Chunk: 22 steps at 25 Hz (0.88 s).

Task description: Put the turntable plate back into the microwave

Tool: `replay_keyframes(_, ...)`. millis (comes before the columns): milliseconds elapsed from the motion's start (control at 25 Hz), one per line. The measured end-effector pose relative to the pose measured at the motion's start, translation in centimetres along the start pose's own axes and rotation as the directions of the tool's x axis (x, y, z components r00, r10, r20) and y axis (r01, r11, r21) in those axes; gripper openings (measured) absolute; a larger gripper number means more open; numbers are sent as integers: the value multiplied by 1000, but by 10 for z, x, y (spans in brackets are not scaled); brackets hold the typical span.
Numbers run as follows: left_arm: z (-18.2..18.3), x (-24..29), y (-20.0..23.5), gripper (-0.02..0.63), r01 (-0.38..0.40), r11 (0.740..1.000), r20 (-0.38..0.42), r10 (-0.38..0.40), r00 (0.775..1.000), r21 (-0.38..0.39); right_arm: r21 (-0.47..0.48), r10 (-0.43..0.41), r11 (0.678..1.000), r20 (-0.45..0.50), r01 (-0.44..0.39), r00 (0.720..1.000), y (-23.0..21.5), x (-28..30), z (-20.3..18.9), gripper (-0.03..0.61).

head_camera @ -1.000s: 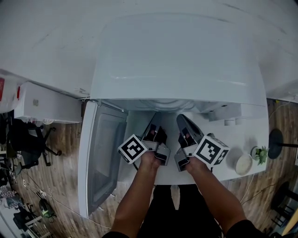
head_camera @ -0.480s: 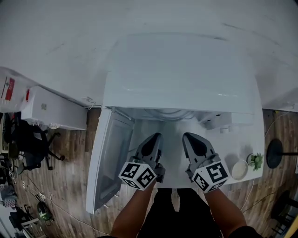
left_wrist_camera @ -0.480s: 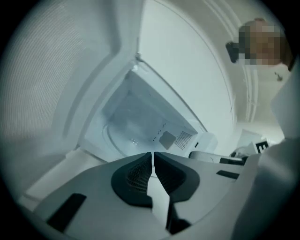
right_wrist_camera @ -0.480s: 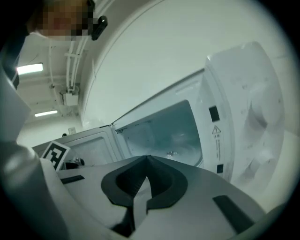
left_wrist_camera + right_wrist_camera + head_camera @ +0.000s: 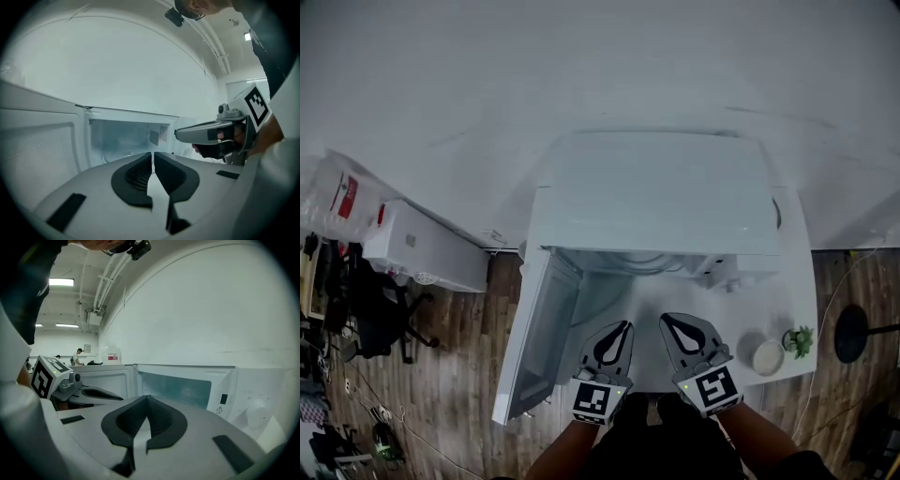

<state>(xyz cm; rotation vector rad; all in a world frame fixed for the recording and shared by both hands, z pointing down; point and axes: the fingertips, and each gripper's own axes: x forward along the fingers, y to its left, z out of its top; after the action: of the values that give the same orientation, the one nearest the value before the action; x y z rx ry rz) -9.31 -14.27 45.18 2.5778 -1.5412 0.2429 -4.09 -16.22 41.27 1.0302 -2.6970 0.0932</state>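
The white microwave [image 5: 661, 202] stands on a white table with its door [image 5: 539, 342] swung open to the left. Inside the cavity a curved glass rim shows, the turntable plate [image 5: 639, 260], lying low on the floor of the oven. My left gripper [image 5: 622, 327] and right gripper [image 5: 667, 321] hover side by side in front of the opening, outside it, both shut with nothing in them. In the left gripper view the left gripper [image 5: 153, 154] points at the open cavity [image 5: 124, 138]. The right gripper [image 5: 147, 398] does the same in the right gripper view.
A small white bowl [image 5: 766, 356] and a little potted plant [image 5: 797, 341] sit on the table right of the grippers. A white cabinet [image 5: 422, 251] and an office chair [image 5: 367, 314] stand to the left on the wood floor. A black stand base [image 5: 863, 333] is at far right.
Both grippers have drawn back out of the microwave cavity toward the person. The head view has pulled back too, so the microwave looks smaller and farther.
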Motion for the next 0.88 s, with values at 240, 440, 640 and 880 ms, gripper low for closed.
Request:
replay_keyframes(240,13,-1,-7,35,0,1000,-8,0,1000,-19,35,-46,998,2,46,999,2,-15,8,17)
replay_keyframes(440,38,0,-9,35,-15,999,33,14,999,36,43,-128,991,-35,129,991,-5,-18,7,18)
replay_keyframes(640,46,-2,-7,35,-20,1000,43,19,999,20,30,-165,986,-3,165,986,-11,-18,19,18)
replay_keyframes(880,46,-6,-8,35,-25,1000,45,25,999,-3,70,-178,982,17,176,984,-14,-18,29,18)
